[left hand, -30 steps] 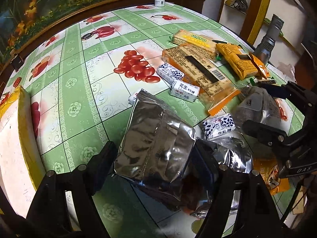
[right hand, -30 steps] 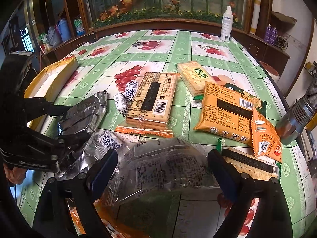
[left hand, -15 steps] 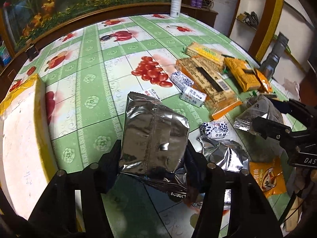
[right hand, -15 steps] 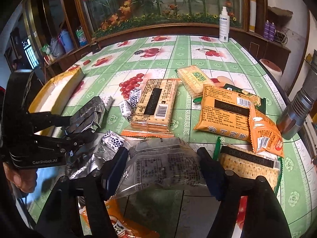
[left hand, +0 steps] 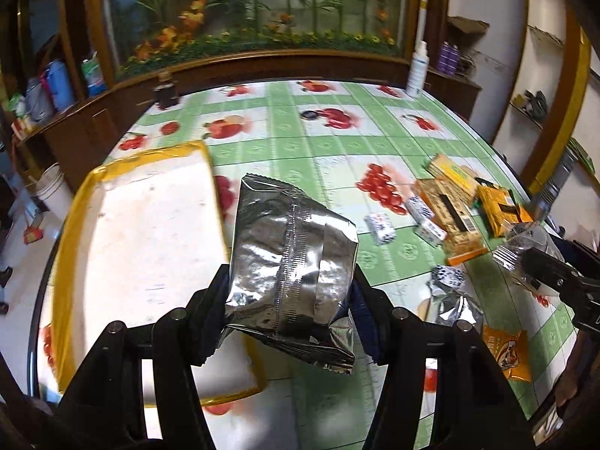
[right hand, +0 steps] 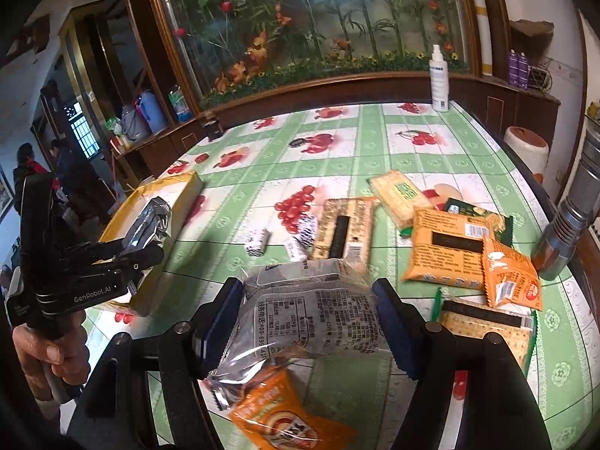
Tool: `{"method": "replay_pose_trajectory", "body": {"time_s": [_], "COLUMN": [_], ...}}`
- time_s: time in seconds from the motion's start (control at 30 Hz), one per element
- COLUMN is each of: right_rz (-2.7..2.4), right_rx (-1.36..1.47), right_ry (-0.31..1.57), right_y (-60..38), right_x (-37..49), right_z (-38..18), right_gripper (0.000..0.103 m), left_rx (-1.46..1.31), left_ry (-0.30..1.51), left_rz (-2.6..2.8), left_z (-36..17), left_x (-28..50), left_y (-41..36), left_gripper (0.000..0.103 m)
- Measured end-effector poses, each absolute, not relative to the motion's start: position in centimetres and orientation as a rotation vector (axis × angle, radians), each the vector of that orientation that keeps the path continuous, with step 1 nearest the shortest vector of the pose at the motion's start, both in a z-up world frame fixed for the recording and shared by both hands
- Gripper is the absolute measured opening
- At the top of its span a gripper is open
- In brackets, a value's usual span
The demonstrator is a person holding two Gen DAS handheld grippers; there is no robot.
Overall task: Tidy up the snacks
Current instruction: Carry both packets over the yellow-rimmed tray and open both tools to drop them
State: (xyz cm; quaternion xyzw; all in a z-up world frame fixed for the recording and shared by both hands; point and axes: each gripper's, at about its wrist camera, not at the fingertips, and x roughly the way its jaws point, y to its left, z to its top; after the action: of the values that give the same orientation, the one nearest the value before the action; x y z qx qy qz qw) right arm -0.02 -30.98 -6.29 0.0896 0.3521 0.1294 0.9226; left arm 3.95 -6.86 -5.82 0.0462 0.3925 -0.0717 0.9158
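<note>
My left gripper [left hand: 288,292] is shut on a silver foil snack packet [left hand: 292,247] and holds it upright in the air, beside the right edge of a white box with yellow edging [left hand: 150,232]. In the right wrist view the left gripper [right hand: 150,240], held by a hand, hangs over that box [right hand: 176,191] with the foil packet [right hand: 152,221] in it. My right gripper [right hand: 307,307] is shut on a clear plastic packet with printed text [right hand: 322,322], raised off the green fruit-patterned tablecloth [right hand: 337,157]. The left wrist view shows the right gripper [left hand: 540,266] at the right edge.
Cracker packs [right hand: 345,228], orange packs [right hand: 442,255] and small blue-white candies [right hand: 257,242] lie mid-table. An orange snack bag [right hand: 285,423] lies under my right gripper, a crumpled foil packet [left hand: 453,303] nearby. A metal flask [right hand: 566,225] stands right, a spray bottle [right hand: 438,78] at the back.
Both grippers closed on their packets and lifted them off the table. The left one swung left and up with the foil packet, bringing the yellow-edged box into full view.
</note>
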Motion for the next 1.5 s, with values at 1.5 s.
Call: {"method": "replay_pose_trajectory", "body": {"time_s": [1.5], "right_rz": [0.762], "right_rx": [-0.006], "right_ry": [0.734], "right_y": [-5.4], "right_x": [4.7], "right_z": [-5.7], "right_gripper": [0.072], "left_rx": [-0.054], "left_ry": [0.828], "left_rz": [0.300], "left_z": [-8.5], "left_x": [3.1], "left_y": [10.6], "left_gripper": [0.059]}}
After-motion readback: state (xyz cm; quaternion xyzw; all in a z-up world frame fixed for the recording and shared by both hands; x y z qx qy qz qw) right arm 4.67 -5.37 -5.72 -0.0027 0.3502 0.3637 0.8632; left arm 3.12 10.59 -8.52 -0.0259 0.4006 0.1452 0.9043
